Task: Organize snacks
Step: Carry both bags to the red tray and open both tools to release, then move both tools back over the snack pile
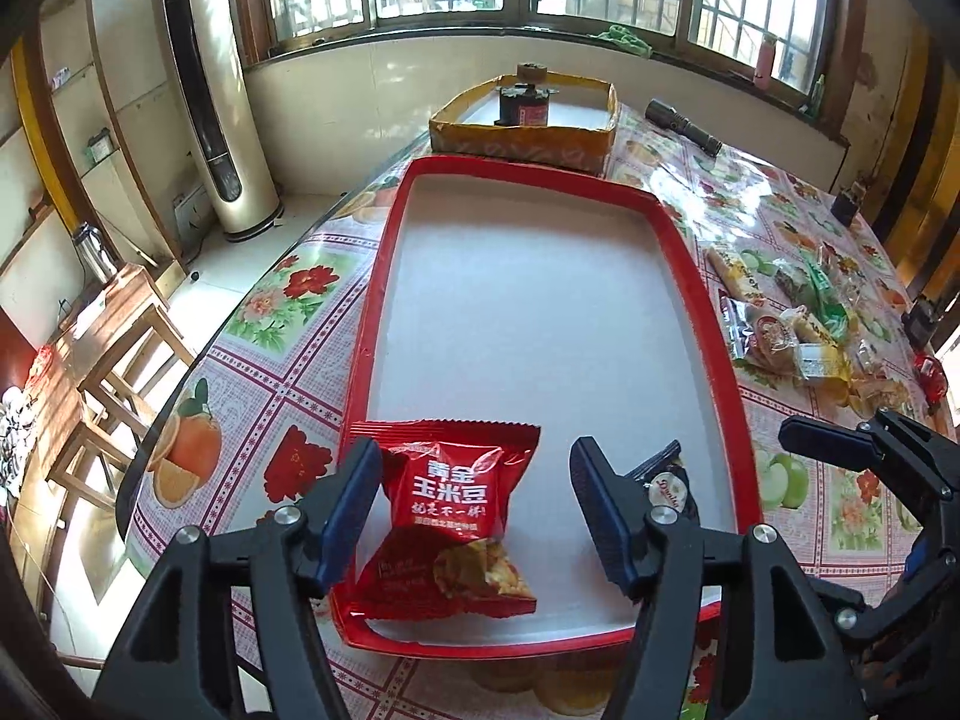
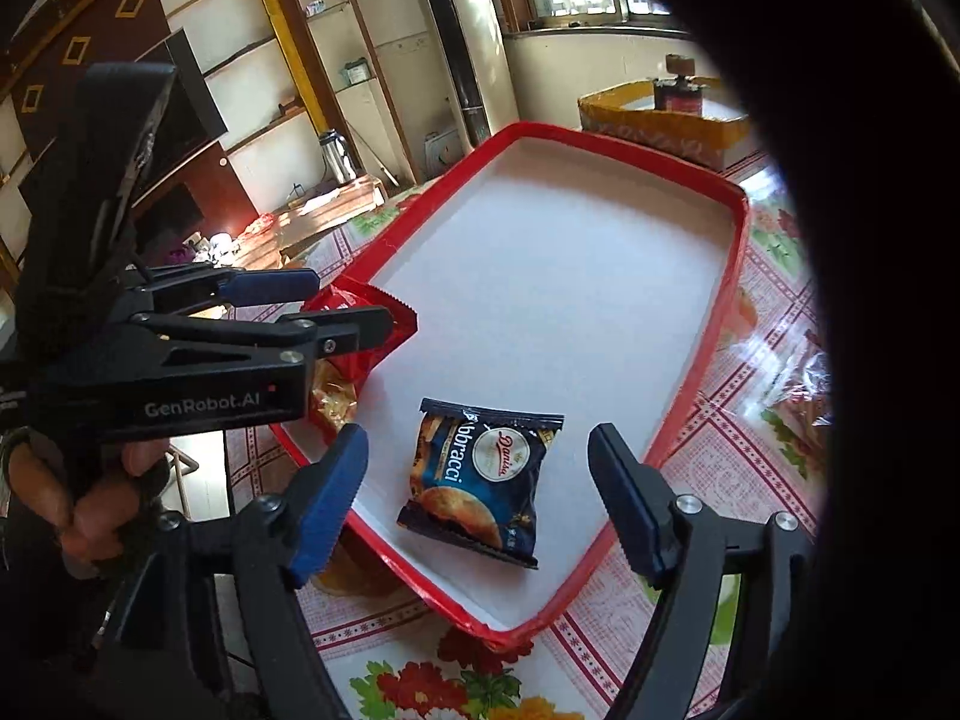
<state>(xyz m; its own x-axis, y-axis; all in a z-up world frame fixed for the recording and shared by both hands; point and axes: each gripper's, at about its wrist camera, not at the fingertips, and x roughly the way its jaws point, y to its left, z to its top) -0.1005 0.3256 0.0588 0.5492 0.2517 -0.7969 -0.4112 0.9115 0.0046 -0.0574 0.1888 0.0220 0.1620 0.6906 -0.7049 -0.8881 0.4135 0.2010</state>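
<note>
I am holding a two-finger gripper in each hand over a table covered with a flowered cloth point(image 1: 252, 324). In front of me lies a shallow red-rimmed tray point(image 1: 384, 276) with a white floor.

My left gripper point(image 1: 474, 516) stands wide open. A red snack packet point(image 1: 462, 510) lies between its fingers at the near left corner of the tray, partly leaning on the rim, and the pads are not pressing it.

My right gripper point(image 2: 480, 498) is also wide open and holds nothing. A dark blue biscuit packet point(image 2: 486, 480) lies flat on the tray floor between its fingers, near the front edge and clear of both pads.

So both packets sit in the tray, near each other at its front end, and most of the tray is bare. A pile of other wrapped snacks point(image 1: 792, 318) waits on the cloth just beside the tray's right side. A yellow cardboard box point(image 1: 528, 132) stands beyond the far end of the tray.

I judge this to be the release after placing. To do it well, I should lift each gripper straight up with the fingers kept wide, so no pad catches a crinkly wrapper and drags it. The red packet may slide off the rim, so I would check that it settles flat. Then the right gripper can go for the pile, taking one packet at a time.
</note>
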